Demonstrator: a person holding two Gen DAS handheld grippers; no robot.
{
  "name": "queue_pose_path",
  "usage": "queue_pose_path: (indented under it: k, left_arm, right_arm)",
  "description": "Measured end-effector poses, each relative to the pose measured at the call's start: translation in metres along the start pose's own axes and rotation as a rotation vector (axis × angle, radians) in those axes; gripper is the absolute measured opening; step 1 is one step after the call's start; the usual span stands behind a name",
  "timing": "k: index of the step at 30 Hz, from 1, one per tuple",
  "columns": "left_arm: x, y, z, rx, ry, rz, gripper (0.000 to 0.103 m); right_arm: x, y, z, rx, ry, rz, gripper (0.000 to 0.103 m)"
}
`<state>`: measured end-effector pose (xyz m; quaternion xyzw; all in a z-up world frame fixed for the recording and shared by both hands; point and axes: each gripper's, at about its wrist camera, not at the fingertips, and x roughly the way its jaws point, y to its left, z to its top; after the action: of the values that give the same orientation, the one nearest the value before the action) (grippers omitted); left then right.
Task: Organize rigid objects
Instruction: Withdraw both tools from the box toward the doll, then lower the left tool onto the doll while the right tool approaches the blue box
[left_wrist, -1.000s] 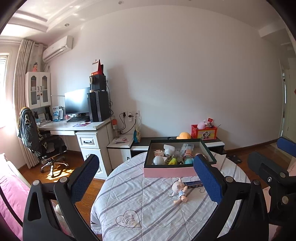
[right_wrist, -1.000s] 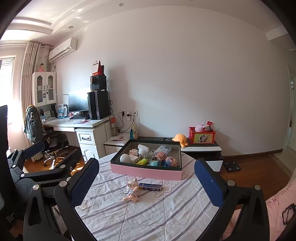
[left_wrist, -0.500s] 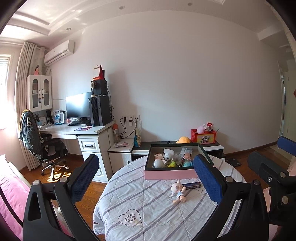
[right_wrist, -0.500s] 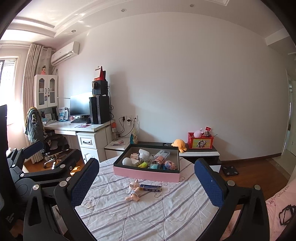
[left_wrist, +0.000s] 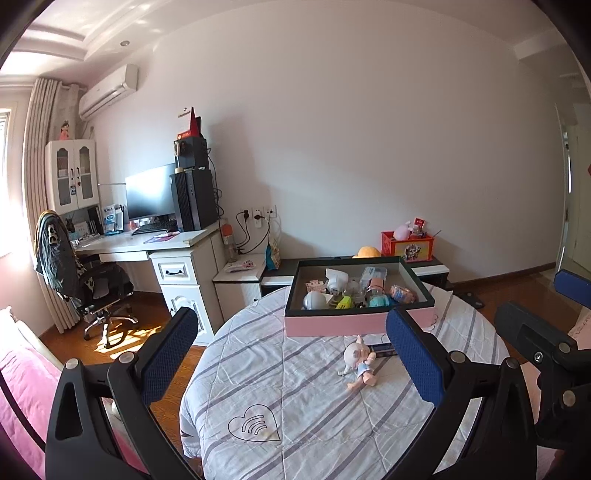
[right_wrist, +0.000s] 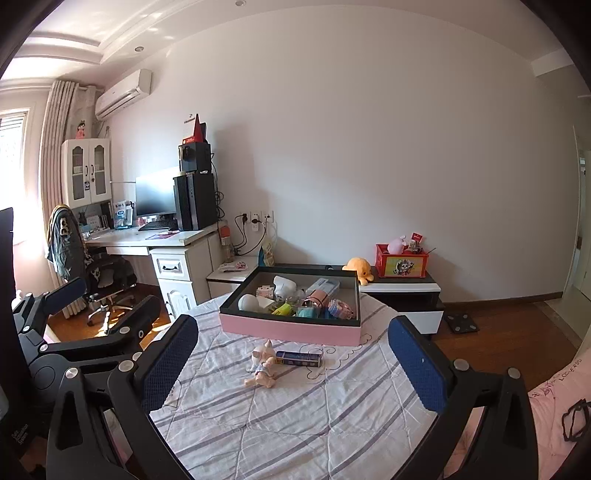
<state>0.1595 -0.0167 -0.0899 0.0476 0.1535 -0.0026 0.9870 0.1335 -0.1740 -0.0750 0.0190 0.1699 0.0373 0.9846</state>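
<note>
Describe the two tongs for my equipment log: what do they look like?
Both match. The left tongs and right tongs have glossy black plastic frames with triangular cut-outs, silver screw heads at the joints, and two long fingers faced with dark blue, dotted rubber pads. The right view shows the left one from the side, with small pale lettering on its body. No cables, hands or sleeves are visible.

White desk (left_wrist: 147, 242) against plain wall (left_wrist: 369, 129), wooden floor (right_wrist: 498, 321).

A small doll (right_wrist: 261, 368) and a dark flat box (right_wrist: 298, 358) lie just before the pink tray (right_wrist: 290, 329) on the worktop (right_wrist: 295, 417), between the wide-spread right tongs (right_wrist: 291, 358).
</note>
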Motion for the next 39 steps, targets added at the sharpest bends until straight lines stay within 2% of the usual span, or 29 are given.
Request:
queue_pose_path:
  k: [14,24,30,39]
  left_arm:
    - [0.086,-0.021,-0.044,0.058,0.215,-0.034,0.103]
    - [0.150,-0.044,-0.080,0.060,0.399,-0.110,0.103]
    - [0.183,-0.068,-0.090,0.085,0.462,-0.142,0.103]
    - [0.233,-0.085,-0.099,0.073,0.606,-0.168,0.103]
  right_arm:
    - [0.077,-0.020,-0.040,0.033,0.197,-0.003,0.103]
    - [0.130,-0.043,-0.072,0.078,0.329,-0.005,0.103]
    - [0.157,-0.065,-0.085,0.118,0.378,-0.021,0.103]
    - [0.194,-0.081,-0.093,0.144,0.434,-0.033,0.103]
